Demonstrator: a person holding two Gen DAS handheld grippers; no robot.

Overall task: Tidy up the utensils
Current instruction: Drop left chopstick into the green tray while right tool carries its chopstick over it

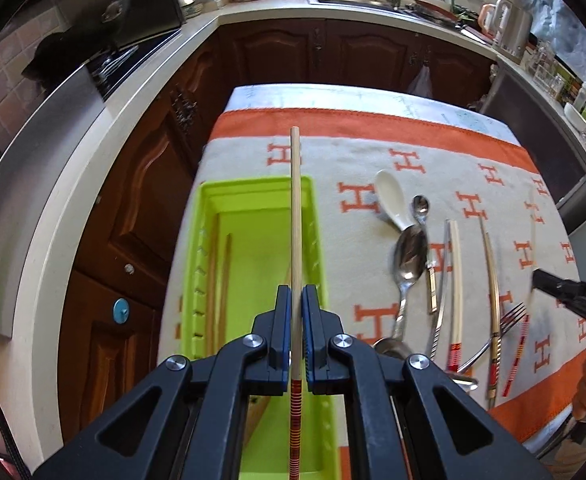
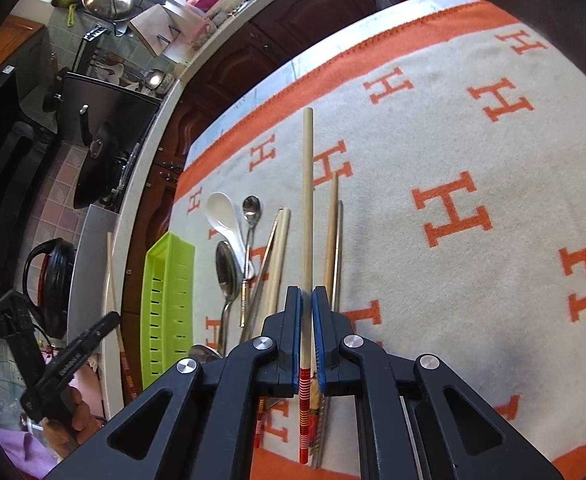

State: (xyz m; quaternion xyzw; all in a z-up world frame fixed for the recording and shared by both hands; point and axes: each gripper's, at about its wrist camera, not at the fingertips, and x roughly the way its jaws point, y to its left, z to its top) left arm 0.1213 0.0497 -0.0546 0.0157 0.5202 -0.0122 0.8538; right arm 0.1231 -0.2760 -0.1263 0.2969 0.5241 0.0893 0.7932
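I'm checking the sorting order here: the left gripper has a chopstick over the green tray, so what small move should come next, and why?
Probably lower the left gripper and release its chopstick into the green tray. The jaws are shut on it, it hangs lengthwise above the tray, and two chopsticks already lie along the tray's left side. The right gripper holds another chopstick, which could follow.

The tray [image 1: 209, 200] lies at the blanket's [image 1: 333, 152] left edge, with spoons [image 1: 409, 256] and chopsticks [image 1: 493, 280] (loose) to its right.

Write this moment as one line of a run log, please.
left tongs: shut on chopstick above green tray | right tongs: shut on second chopstick | spoons, fork: on cloth
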